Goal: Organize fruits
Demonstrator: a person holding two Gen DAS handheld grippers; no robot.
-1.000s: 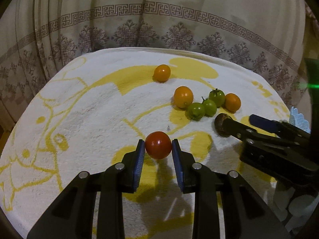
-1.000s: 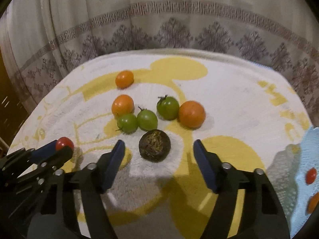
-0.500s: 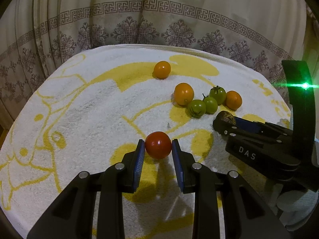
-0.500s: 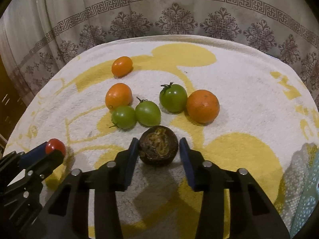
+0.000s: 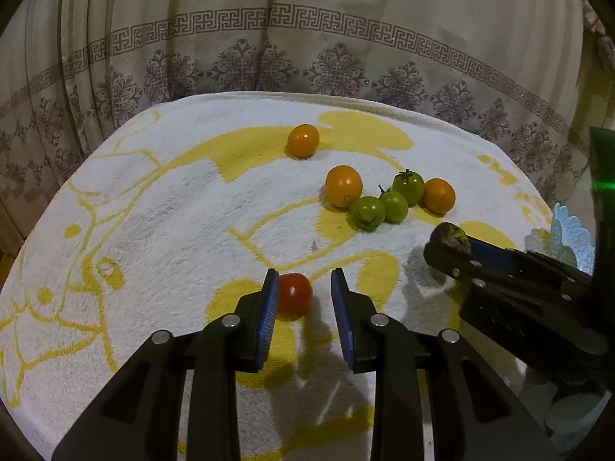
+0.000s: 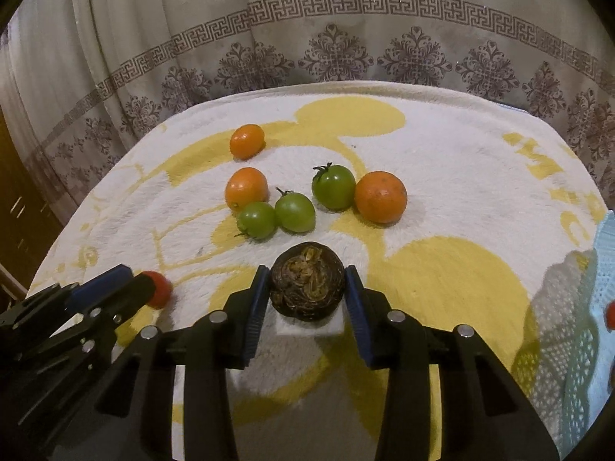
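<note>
Left wrist view: the left tool has its blue pads as narrowly set as a second ago, but the small round red tomato, then centred and filling the gap, now looks smaller. It lies on the white-and-yellow terry towel covering the bench, against the left pad, with a clear gap to the right pad; nothing is gripped. At the right, the right tool carries a dark brown wrinkled round fruit at its tips, casting a shadow on the towel. Right wrist view: the right tool's jaws, wide apart a second ago with the fruit lying loose between them, have just been closing and now press both sides of the fruit. Its skin is shrivelled and almost black, with tan fibrous creases on the facing side. Beyond it, three green tomatoes and three orange round fruits lie where they did.
</note>
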